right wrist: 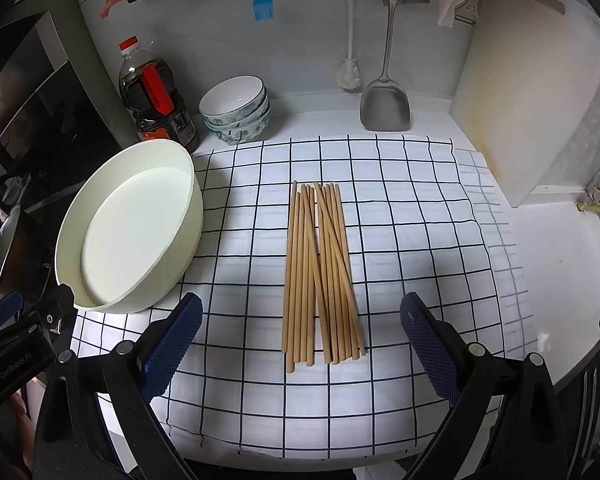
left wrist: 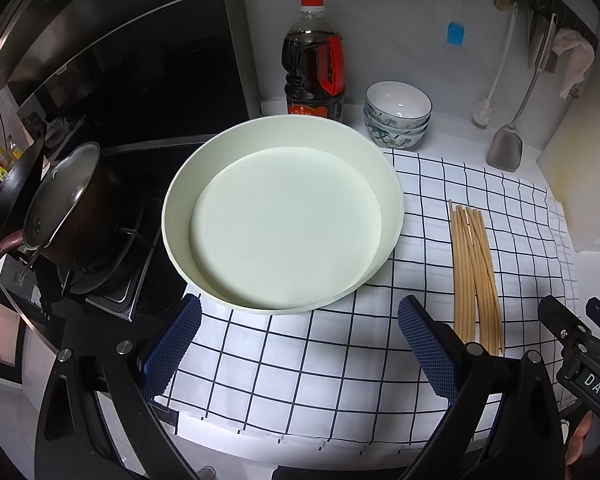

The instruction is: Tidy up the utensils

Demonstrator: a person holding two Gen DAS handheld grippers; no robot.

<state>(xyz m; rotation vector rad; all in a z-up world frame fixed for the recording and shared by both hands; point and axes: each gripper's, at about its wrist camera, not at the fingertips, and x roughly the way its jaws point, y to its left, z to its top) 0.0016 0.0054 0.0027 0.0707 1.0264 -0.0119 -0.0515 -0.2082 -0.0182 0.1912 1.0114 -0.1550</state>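
Several wooden chopsticks lie in a loose bundle on the white checked cloth, pointing away from me. My right gripper stands open just in front of their near ends, nothing between its blue pads. A round pale basin with nothing in it sits at the cloth's left edge. My left gripper is open in front of the basin, and the chopsticks lie to its right. The basin shows left of the chopsticks in the right wrist view.
A dark soy sauce bottle and stacked patterned bowls stand at the back wall. A metal spatula, a brush and a white cutting board lean at the back right. A pot sits on the stove at left.
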